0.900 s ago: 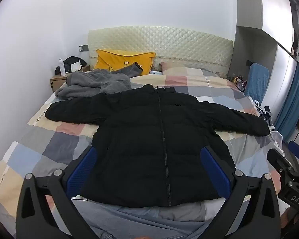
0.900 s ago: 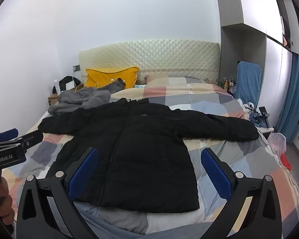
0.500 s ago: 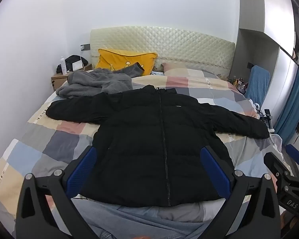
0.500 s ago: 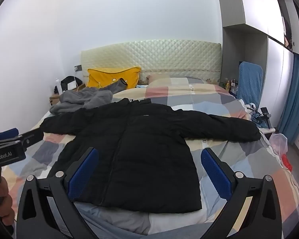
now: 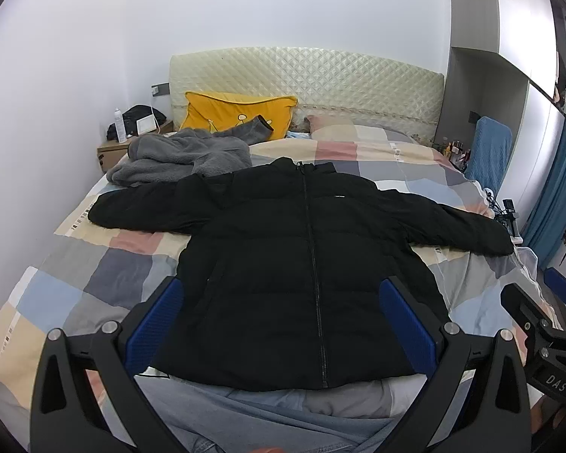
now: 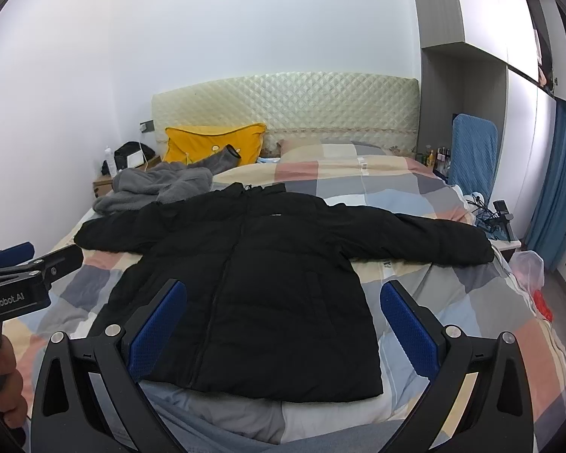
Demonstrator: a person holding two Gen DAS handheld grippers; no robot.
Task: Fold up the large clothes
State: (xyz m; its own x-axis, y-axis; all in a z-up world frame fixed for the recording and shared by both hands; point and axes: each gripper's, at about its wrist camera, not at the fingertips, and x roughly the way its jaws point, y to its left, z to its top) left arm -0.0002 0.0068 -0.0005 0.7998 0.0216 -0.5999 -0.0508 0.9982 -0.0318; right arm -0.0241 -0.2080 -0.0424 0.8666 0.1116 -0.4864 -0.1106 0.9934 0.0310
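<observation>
A black puffer jacket [image 5: 302, 264] lies flat, zipped, front up, on the checked bed [image 5: 75, 287], both sleeves spread out sideways. It also shows in the right wrist view [image 6: 268, 283]. My left gripper [image 5: 283, 321] is open and empty, held above the jacket's hem at the foot of the bed. My right gripper [image 6: 283, 324] is open and empty, also near the hem, to the right of the left one. The left gripper shows in the right wrist view [image 6: 30, 264] at the left edge, and the right gripper shows in the left wrist view [image 5: 539, 302] at the right edge.
A grey fleece garment [image 5: 181, 158] lies at the bed's head, left, touching the jacket's left sleeve. A yellow pillow [image 5: 237, 113] leans on the headboard. A bedside table [image 5: 113, 147] stands left. A blue chair [image 6: 471, 151] and cables stand right of the bed.
Both wrist cameras have tilted up slightly, so the jacket sits a little lower in view. The jacket has not moved. Both grippers stay open.
</observation>
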